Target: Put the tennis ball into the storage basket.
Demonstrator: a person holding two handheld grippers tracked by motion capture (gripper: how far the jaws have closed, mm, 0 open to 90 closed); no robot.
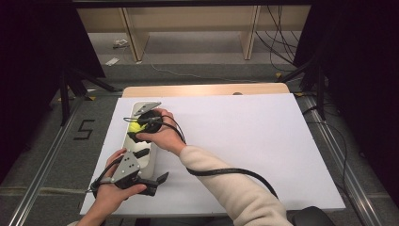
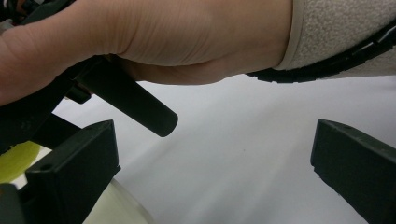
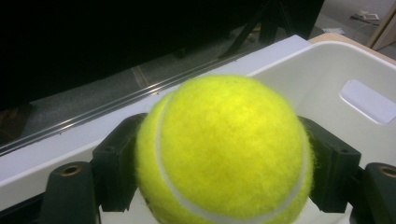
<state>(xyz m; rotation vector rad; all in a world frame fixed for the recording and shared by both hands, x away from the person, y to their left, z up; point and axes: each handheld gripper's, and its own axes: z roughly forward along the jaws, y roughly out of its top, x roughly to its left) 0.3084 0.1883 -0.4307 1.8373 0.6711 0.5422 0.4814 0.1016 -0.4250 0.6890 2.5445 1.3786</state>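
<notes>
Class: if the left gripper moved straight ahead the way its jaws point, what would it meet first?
Probably the person's right forearm, which crosses just beyond the open left gripper; depth is unclear.

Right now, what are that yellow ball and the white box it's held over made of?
The tennis ball, clamped in the right tool, looks like fuzzy yellow felt with a smooth white seam. The bin looks like moulded white plastic: smooth, slightly glossy walls, rounded rim, a cut-out handle. Hard to be surer.

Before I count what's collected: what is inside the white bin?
The right gripper holds a tennis ball over the white bin. The bare far wall shows; the floor beneath is covered by ball and hand.
</notes>
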